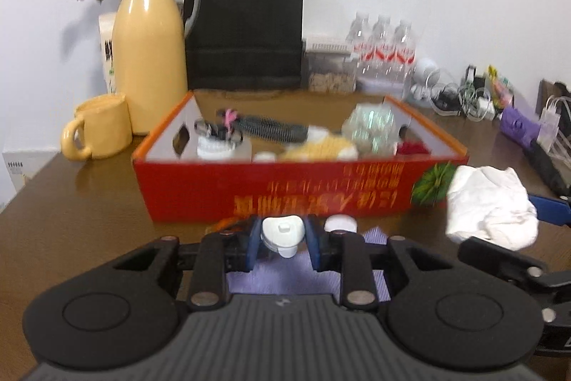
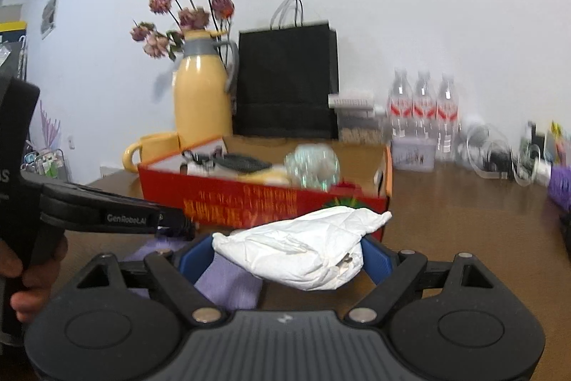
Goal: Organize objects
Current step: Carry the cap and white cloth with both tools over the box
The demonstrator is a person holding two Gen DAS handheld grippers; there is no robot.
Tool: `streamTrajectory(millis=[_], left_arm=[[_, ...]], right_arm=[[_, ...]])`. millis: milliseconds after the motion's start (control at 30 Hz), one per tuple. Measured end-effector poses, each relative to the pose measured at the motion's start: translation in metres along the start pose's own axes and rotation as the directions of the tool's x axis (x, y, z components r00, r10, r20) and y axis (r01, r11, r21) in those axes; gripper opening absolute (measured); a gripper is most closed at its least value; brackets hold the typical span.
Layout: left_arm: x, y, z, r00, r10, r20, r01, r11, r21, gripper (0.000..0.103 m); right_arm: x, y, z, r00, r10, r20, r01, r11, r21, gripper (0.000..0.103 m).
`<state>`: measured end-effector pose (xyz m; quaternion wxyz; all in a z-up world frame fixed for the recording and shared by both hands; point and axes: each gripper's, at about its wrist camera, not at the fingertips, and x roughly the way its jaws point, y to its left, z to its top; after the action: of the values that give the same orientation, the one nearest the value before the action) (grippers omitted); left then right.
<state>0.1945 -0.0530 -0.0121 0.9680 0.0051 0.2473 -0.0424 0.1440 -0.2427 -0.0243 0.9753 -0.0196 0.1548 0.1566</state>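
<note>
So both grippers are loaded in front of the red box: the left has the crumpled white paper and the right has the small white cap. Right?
Not quite: the items are swapped. In the left wrist view the left gripper is shut on the small white cap; in the right wrist view the right gripper holds the crumpled white paper. Both are in front of the red box.

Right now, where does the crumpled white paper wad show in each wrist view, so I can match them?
Left wrist: crumpled white paper wad at right, beside the red box, in the right gripper.
Right wrist: bottom centre, wad between the blue pads.
Shared landmark: yellow jug behind the box.
</note>
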Motion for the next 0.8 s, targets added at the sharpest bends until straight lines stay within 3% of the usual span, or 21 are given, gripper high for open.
streamTrajectory(millis=[200, 367, 600, 800], left_arm=[[0.002, 0.001, 0.034, 0.998, -0.007, 0.069, 0.008, 1.0, -0.015, 0.028], [0.016, 0.004, 0.063, 0.994, -0.003, 0.109, 0.007, 0.999, -0.033, 0.027], [0.049, 0.017, 0.096, 0.993, 0.022, 0.114, -0.01, 0.995, -0.097, 0.028], [0.085, 0.028, 0.109, 0.996, 0.026, 0.091, -0.014, 0.991, -0.137, 0.027]], right_arm=[[0.022, 0.002, 0.036, 0.998, -0.007, 0.055, 0.01, 0.998, -0.056, 0.086], [0.06, -0.005, 0.066, 0.999, 0.001, 0.051, 0.0, 1.0, -0.019, 0.086], [0.111, -0.015, 0.092, 1.0, 0.002, 0.029, -0.003, 1.0, 0.024, 0.086], [0.149, -0.025, 0.096, 1.0, -0.003, -0.022, 0.005, 0.998, 0.058, 0.086]])
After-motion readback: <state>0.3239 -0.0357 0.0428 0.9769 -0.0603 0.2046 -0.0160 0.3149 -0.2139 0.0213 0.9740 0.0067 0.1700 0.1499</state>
